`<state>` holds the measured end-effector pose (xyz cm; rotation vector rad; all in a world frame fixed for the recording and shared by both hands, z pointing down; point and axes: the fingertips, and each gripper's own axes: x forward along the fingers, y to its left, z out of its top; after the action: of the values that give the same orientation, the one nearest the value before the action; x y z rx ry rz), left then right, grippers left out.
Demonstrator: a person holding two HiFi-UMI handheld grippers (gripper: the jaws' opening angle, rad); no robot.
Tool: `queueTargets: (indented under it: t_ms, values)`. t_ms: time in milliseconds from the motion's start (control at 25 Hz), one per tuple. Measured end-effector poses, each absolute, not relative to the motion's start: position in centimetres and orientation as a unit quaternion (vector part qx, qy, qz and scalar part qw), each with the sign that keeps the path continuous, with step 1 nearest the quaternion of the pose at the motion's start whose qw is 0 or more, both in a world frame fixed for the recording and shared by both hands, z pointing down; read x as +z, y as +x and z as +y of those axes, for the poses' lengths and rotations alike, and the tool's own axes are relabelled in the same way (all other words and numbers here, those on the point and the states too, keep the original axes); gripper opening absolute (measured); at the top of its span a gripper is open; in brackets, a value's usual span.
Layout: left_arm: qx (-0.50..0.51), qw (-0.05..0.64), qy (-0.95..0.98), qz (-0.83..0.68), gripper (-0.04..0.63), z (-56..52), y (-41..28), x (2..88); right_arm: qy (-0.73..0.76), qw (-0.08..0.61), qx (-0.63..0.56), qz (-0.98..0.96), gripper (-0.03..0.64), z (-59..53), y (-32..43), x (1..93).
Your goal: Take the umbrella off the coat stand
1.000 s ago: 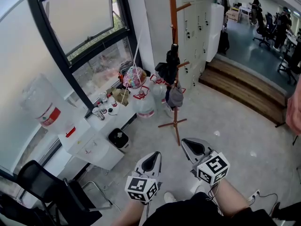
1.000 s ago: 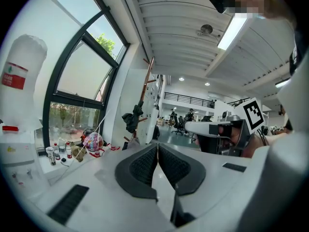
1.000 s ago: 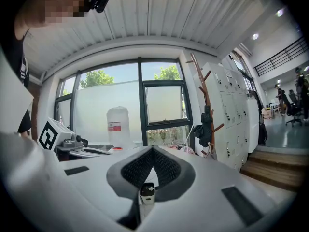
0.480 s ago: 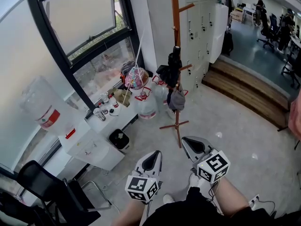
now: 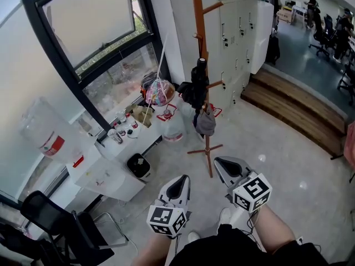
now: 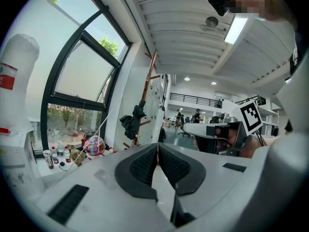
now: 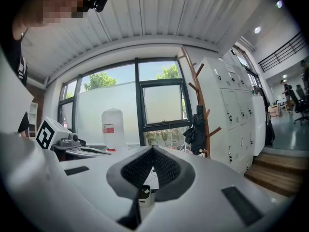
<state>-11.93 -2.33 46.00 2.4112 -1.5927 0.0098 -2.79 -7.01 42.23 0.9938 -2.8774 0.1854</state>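
A tall wooden coat stand [image 5: 201, 49] rises by the white lockers. A black folded umbrella [image 5: 198, 85] hangs upright on it, with a grey cap [image 5: 206, 123] below. The left gripper view shows the umbrella [image 6: 133, 123] far ahead on the coat stand [image 6: 147, 100]; in the right gripper view the umbrella [image 7: 197, 132] hangs right of centre. My left gripper [image 5: 178, 179] is shut and empty, low in the head view. Beside it my right gripper [image 5: 220, 162] is shut with nothing in it. Both are well short of the stand.
A white counter [image 5: 119, 143] under the window carries bottles and a colourful ball [image 5: 158, 91]. A black bin [image 5: 138, 164] and water jugs [image 5: 172, 127] stand near the stand's foot. Wooden steps [image 5: 294, 112] lie at right, a black chair [image 5: 52, 223] at lower left.
Both grippers and the view have moved forward toward the coat stand, which now appears slightly nearer and lower in the frame. Both jaws stayed shut.
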Motion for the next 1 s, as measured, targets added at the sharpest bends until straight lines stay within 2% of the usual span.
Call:
queueTargets:
  t_ms: [1000]
  values:
    - [0.013,0.095,0.8,-0.593,0.023,-12.6,-4.8,43.8,0.277,0.025,0.065,-0.958,0.052,-18.4,4.3,41.1]
